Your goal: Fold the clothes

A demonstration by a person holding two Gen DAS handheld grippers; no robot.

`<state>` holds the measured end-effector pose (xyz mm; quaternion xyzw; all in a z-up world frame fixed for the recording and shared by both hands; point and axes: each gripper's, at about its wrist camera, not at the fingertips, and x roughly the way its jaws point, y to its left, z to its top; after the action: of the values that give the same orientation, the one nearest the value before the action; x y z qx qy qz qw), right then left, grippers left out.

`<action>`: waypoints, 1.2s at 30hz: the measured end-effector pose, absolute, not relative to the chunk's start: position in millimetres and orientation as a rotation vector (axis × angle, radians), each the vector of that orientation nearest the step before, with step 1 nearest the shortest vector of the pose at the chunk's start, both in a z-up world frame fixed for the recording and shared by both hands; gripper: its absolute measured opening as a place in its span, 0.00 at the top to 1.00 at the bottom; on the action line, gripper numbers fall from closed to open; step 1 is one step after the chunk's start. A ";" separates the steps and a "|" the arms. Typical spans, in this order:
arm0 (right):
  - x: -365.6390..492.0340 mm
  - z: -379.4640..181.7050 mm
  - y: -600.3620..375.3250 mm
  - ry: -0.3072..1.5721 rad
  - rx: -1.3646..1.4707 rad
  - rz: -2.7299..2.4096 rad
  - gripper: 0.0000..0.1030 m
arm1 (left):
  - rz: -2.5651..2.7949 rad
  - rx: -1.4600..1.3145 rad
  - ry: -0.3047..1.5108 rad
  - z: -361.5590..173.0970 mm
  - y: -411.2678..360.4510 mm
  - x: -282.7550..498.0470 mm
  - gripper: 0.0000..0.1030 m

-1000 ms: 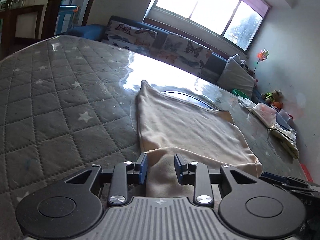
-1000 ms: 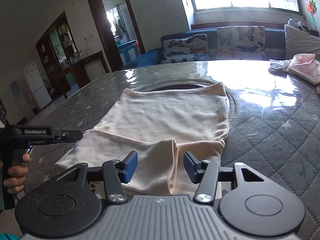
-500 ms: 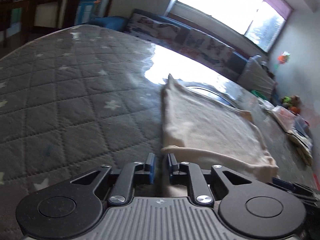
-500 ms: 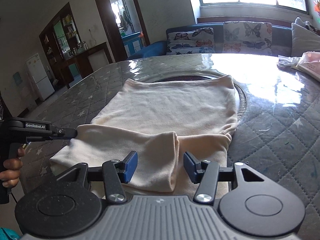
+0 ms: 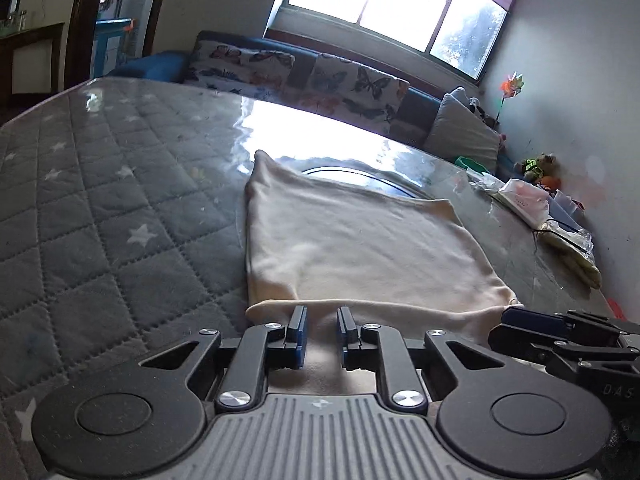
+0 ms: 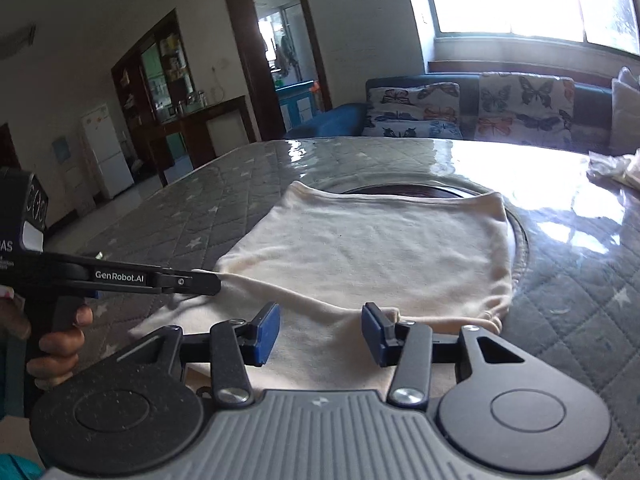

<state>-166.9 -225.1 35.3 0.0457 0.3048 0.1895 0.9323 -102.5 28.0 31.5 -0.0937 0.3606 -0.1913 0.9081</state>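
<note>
A cream garment (image 5: 360,248) lies flat on the quilted grey table (image 5: 100,208), its near edge folded over. My left gripper (image 5: 322,330) sits over that near fold with its jaws slightly apart, cloth between them. In the right wrist view the left gripper's fingertips (image 6: 208,282) touch the garment's (image 6: 372,248) left corner, which looks lifted and pulled taut. My right gripper (image 6: 320,330) is open over the near fold, touching nothing.
A round glass inset (image 6: 412,192) lies under the garment's far end. Folded clothes and plastic bags (image 5: 532,204) sit at the table's right edge. A butterfly-print sofa (image 5: 304,76) stands behind the table. Dark cabinets and a white fridge (image 6: 106,152) stand at the left.
The left gripper closed on the near fold, then opened a little. The garment's near edge has been drawn flatter. The right gripper stayed open and shifted slightly right.
</note>
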 end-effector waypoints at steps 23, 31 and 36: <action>-209.2 33.7 -221.6 0.652 -0.105 0.436 0.61 | -0.507 0.204 0.641 25.9 -0.4 -147.4 0.60; -220.2 39.9 -229.0 0.660 -0.116 0.428 0.61 | -0.558 0.256 0.573 41.4 8.7 -164.0 0.57; -236.7 47.6 -234.2 0.672 -0.196 0.423 0.58 | -0.751 0.371 0.512 50.3 11.4 -197.0 0.57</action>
<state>-236.7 -234.2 47.6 -0.0953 0.3268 0.2057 0.9175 -197.0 11.4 50.3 0.1781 0.2461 -0.3608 0.8818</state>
